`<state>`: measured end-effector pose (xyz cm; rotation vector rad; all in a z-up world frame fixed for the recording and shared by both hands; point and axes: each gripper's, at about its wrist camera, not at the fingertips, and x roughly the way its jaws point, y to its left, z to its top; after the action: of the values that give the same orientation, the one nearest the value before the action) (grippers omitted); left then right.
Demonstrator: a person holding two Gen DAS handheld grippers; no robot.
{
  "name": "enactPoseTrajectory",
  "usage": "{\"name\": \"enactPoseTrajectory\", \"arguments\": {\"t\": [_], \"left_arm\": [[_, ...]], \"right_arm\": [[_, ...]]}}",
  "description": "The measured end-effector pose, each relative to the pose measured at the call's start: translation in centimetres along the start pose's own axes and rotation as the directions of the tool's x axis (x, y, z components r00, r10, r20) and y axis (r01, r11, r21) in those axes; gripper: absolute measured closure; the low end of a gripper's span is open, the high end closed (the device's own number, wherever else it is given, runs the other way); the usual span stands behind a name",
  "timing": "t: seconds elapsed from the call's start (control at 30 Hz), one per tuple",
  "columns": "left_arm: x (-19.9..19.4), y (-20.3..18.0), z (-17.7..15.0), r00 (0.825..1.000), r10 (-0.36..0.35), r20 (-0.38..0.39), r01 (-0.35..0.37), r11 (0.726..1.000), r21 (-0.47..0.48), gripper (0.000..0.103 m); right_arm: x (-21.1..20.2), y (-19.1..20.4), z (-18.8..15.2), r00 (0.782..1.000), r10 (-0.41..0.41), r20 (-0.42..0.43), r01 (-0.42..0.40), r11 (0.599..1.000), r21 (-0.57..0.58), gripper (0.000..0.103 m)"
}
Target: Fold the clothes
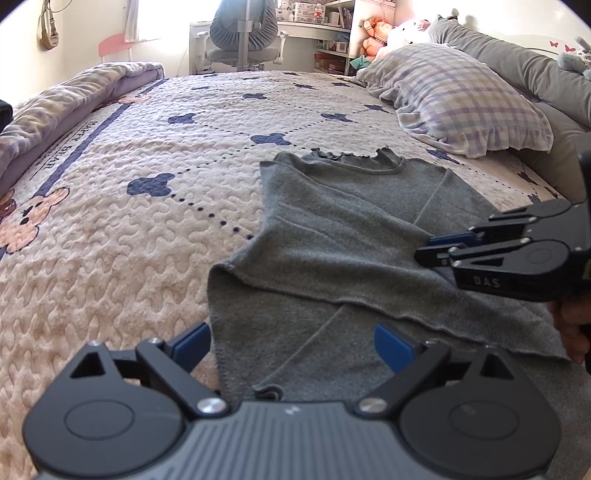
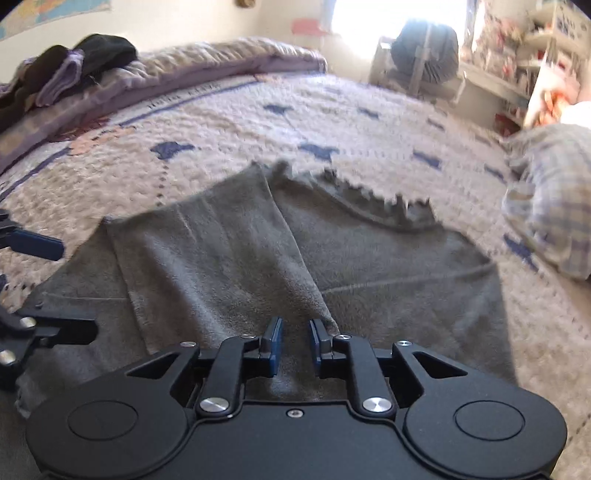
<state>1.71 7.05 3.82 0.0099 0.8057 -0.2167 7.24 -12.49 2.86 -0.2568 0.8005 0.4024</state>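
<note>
1. At far left we see a rolled quilt along the edge of the bed, with dark clothes heaped on it in the right wrist view.
2. Our left gripper hangs over the near hem of the sweater, its blue pads spread wide and pressing on nothing.
3. The sweater, grey, lies on the bed's quilted cover, its frilled collar toward the far side and one sleeve folded across the body.
4. Our right gripper sits low over the sweater's folded part; its jaws stand a little apart, released, with grey cloth showing in the gap but not pinched by the pads.
5. To the right a checked pillow rests on the bed, well apart from the sweater, with soft toys behind it.
</note>
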Motion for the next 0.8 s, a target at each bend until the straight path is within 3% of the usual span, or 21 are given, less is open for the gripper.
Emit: {"name": "enactPoseTrajectory", "arguments": {"t": [0.17,0.43,0.53,0.63,0.8], "left_arm": [[-0.3,0.0,0.1,1.0,-0.003,0.01,0.003,1.0,0.001,0.007],[-0.4,0.0,0.1,1.0,-0.008,0.012,0.008,1.0,0.005,0.007],[-0.3,-0.2,0.0,1.0,-0.008,0.009,0.008,1.0,0.012,0.007],[-0.3,-0.3,0.0,1.0,-0.007,0.009,0.006,1.0,0.015,0.007],[-0.3,-0.4,0.1,1.0,-0.012,0.019,0.011,1.0,0.012,0.007]], "right_arm": [[-0.3,-0.9,-0.7,1.0,0.005,-0.008,-0.005,0.999,0.032,0.089],[-4.6,-3.1,-5.6,1.0,-0.017,0.021,0.015,0.997,0.07,0.088],[-6.7,-3.6,-7.7,1.0,-0.018,0.021,0.017,0.998,0.067,0.084],[-8.2,-4.2,-8.8,0.999,-0.028,0.018,0.027,0.996,0.087,0.073],[-10.2,-4.5,-9.6,0.999,-0.035,0.03,0.031,0.993,0.118,0.073]]}}
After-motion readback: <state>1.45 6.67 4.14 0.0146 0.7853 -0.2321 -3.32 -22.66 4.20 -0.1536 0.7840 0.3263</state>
